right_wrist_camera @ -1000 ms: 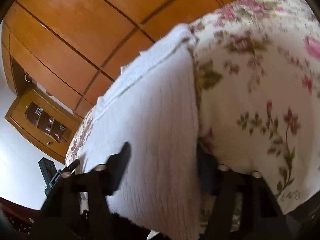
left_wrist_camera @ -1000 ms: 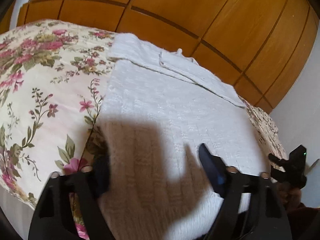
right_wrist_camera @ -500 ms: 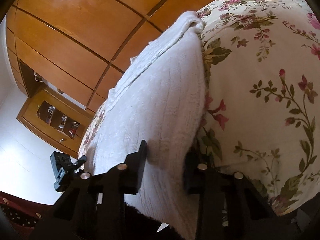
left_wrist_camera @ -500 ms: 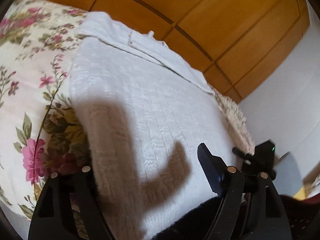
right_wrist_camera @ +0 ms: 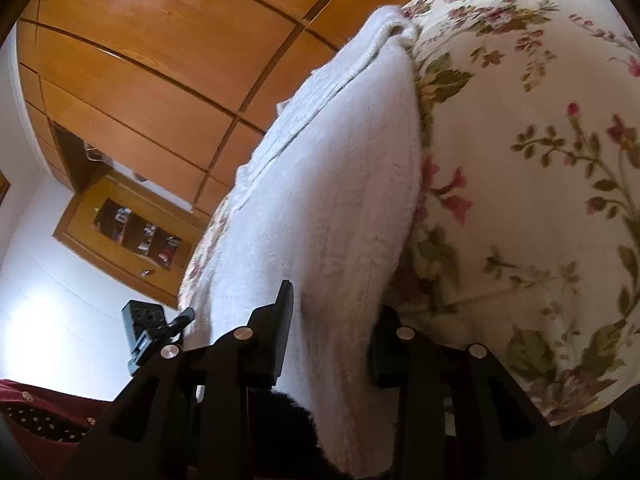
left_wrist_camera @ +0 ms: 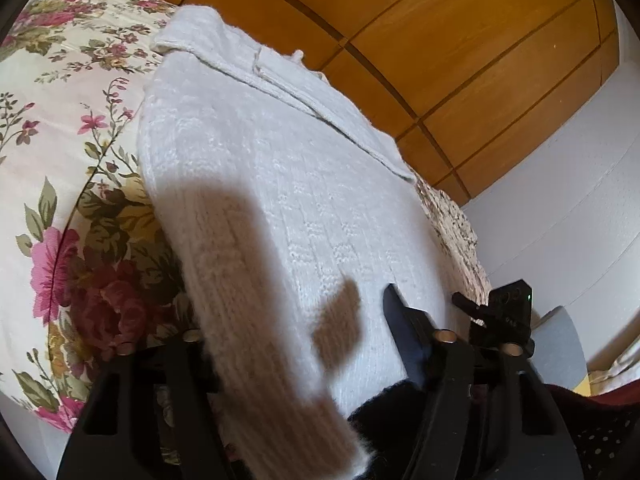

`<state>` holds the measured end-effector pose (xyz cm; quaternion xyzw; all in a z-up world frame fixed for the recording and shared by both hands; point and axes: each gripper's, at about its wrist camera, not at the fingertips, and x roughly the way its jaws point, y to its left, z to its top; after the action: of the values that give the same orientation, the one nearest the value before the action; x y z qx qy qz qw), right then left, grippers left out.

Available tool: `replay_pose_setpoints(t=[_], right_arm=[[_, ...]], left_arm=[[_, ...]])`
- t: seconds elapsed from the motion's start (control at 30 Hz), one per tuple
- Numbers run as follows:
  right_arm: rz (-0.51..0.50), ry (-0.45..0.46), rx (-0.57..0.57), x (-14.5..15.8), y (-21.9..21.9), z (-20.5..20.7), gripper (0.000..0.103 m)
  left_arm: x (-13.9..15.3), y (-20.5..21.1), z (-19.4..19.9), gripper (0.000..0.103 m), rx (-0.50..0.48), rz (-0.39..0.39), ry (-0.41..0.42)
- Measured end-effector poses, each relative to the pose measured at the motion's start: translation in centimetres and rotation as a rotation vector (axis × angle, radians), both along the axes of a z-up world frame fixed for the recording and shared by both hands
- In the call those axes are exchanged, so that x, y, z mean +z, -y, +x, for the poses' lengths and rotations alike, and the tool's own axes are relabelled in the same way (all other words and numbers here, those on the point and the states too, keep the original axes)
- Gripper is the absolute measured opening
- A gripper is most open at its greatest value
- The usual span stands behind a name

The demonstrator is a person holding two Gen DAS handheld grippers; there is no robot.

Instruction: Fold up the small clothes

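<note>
A white knit garment lies flat on a floral bedspread, with a folded strip across its far end. My left gripper straddles the near left corner of the hem. Its jaws are closing with the knit between them; one finger rests on top of the fabric and the other is hidden behind the hem. My right gripper holds the near right corner of the garment. Its pads press on the knit, though the jaws are easing open slightly.
Wooden wardrobe doors rise behind the bed, with a white wall and a shelf niche to one side. Bedspread spreads out on either side of the garment. Dark red dotted cloth lies below the near edge.
The right jaws have come together on the hem. The left jaws spread, then narrowed around the other corner. Both cameras tilted, and the near hem now hangs closer to them.
</note>
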<state>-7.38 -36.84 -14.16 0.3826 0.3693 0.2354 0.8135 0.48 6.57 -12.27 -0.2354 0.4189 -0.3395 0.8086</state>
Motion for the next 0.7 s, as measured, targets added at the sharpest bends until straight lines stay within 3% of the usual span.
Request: replay_pose_setpoints(t=[0.03, 0.1, 0.23, 0.53, 0.7], right_arm=[[-0.011, -0.001, 0.011, 0.1, -0.4, 0.1, 0.022], [-0.061, 0.000, 0.039, 0.2, -1.5, 0.4, 0.018], [-0.055, 0.007, 0.040, 0.5, -1.5, 0.5, 0.013], [0.053, 0.222, 0.060, 5.7, -0.3, -1.0, 0.011], [0.109, 0.313, 0.109, 7.9, -0.8, -1.9, 0.011]], left_arm=[[-0.1, 0.0, 0.0, 0.038, -0.001, 0.013, -0.006], [-0.5, -0.2, 0.0, 0.027, 0.005, 0.017, -0.020], [-0.6, -0.8, 0.1, 0.012, 0.019, 0.015, -0.037], [3.6, -2.1, -1.9, 0.009, 0.023, -0.041, 0.098], [6.5, -1.6, -3.5, 0.009, -0.027, -0.082, 0.180]])
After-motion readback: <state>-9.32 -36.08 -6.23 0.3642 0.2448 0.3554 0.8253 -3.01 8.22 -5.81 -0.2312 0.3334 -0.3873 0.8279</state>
